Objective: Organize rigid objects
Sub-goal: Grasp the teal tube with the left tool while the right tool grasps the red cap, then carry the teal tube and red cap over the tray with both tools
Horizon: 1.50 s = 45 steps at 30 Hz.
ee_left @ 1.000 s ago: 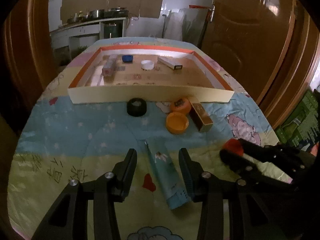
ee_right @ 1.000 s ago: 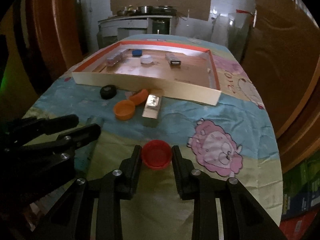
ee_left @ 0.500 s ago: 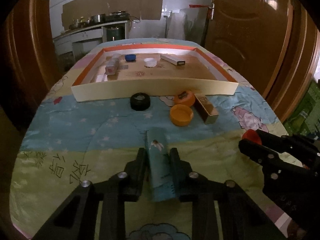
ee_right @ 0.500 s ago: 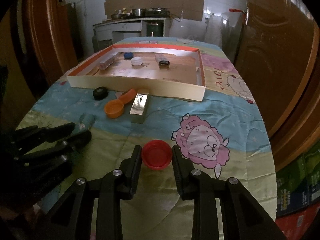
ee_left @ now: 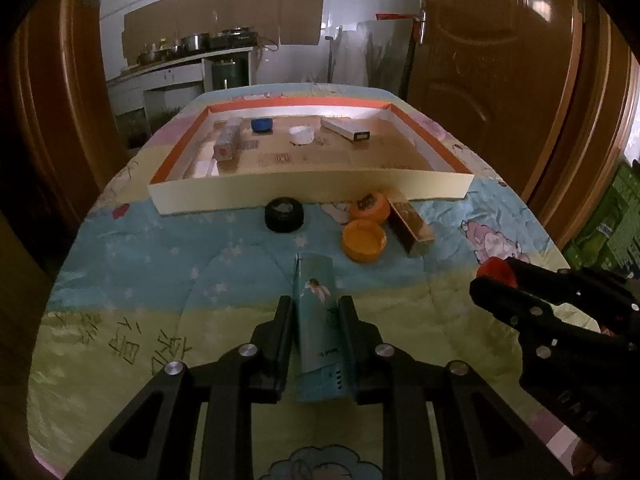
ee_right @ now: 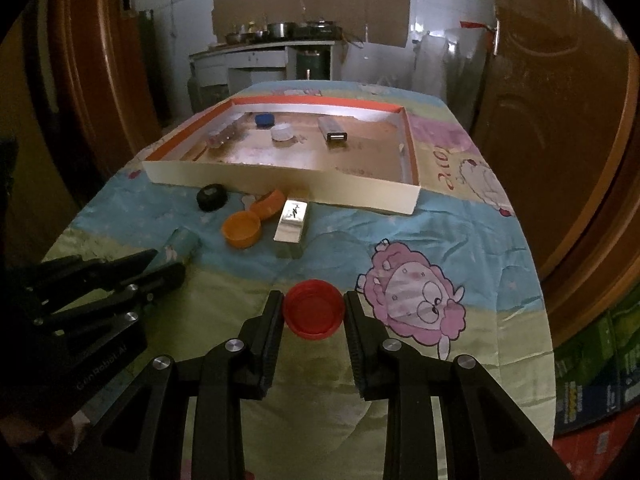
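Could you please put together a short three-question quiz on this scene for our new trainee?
1. True or false: the red cap already lies in the tray.
2. Which gripper is shut on the teal tube? A) left B) right
3. How many orange caps lie on the cloth in front of the tray?

Key:
1. False: it sits between the right gripper's fingers.
2. A: the left gripper.
3. Two.

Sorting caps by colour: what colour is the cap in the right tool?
Red cap; right wrist view shows it best.
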Each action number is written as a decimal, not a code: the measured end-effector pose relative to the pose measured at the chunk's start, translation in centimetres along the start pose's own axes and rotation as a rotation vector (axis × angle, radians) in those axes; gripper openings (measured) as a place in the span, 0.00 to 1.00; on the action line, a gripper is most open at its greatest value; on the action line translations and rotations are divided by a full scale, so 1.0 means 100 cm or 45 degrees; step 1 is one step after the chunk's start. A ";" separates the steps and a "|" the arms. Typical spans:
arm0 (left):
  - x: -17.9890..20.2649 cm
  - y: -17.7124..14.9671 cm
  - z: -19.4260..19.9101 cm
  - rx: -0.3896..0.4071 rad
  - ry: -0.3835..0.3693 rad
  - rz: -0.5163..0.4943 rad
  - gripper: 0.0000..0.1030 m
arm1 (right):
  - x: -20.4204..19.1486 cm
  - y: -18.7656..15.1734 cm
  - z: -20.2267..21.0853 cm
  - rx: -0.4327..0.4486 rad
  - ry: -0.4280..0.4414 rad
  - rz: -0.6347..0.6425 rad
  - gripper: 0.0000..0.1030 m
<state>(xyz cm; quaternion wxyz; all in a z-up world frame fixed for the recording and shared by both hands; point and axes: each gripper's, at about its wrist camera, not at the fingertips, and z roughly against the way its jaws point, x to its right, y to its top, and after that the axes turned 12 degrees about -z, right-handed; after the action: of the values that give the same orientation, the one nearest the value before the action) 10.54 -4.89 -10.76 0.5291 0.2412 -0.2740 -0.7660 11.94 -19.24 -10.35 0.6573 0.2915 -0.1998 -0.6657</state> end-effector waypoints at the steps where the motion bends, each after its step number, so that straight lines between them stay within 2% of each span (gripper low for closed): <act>1: -0.001 0.001 0.002 0.006 0.002 -0.001 0.22 | -0.001 0.001 0.000 0.002 0.003 0.000 0.30; 15: -0.019 0.021 0.012 0.066 0.018 0.015 0.22 | -0.011 0.022 0.001 0.036 0.033 -0.004 0.30; 45: -0.048 0.067 -0.006 0.105 -0.006 0.049 0.22 | -0.023 0.079 -0.019 0.070 0.052 0.018 0.30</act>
<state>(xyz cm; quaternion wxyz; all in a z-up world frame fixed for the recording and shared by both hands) 17.06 -2.38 -6.26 0.5326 0.2558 -0.3112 -0.7444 19.06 -17.18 -6.33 0.6577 0.3215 -0.2068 -0.6491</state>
